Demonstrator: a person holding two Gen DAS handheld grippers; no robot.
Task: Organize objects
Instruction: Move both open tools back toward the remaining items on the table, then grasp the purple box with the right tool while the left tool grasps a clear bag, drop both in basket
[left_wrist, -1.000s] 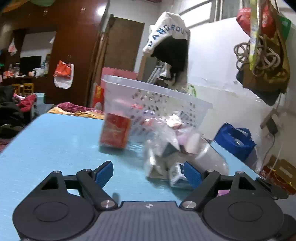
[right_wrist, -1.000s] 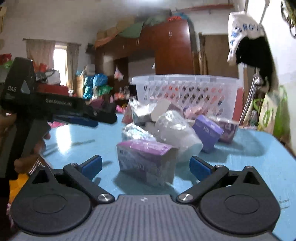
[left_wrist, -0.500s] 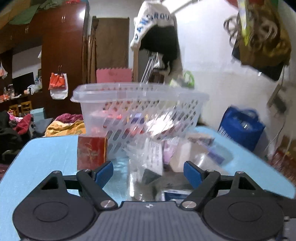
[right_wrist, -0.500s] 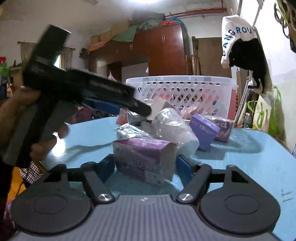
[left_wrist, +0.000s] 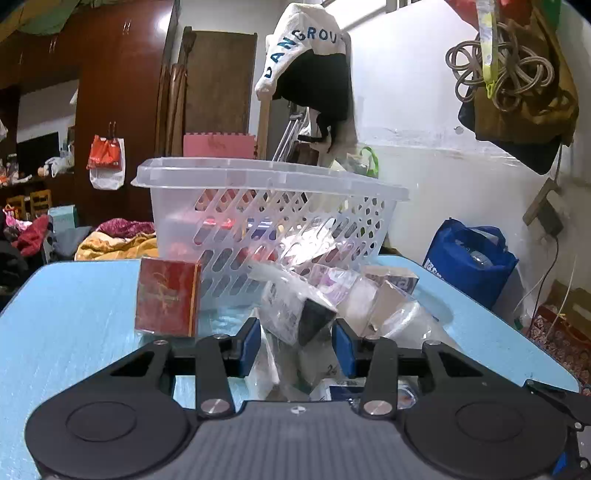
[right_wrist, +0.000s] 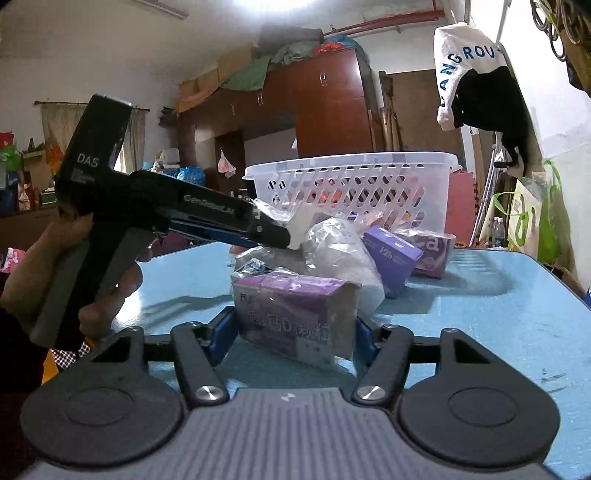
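In the left wrist view my left gripper (left_wrist: 296, 345) has its jaws closing, and the blue pads press on a clear plastic-wrapped packet (left_wrist: 291, 314) with a dark corner, at the front of a heap of packets. From the right wrist view, the left gripper (right_wrist: 273, 232) reaches into that heap from the left, held by a hand (right_wrist: 44, 258). My right gripper (right_wrist: 291, 332) is closing too, its pads against both ends of a purple box (right_wrist: 295, 310) resting on the blue table (right_wrist: 480, 314). Behind the heap stands a clear perforated basket (left_wrist: 258, 177) with several items inside.
A red box (left_wrist: 166, 297) stands upright by the basket's left front corner. Two more purple boxes (right_wrist: 391, 254) and a crumpled white bag (right_wrist: 340, 247) lie between the held box and the basket (right_wrist: 351, 162). A blue bag (left_wrist: 469, 258) sits past the table's right edge.
The left gripper swung right from the red box to the heap, then closed on the wrapped packet. The right gripper's jaws came in from wide open onto the purple box.
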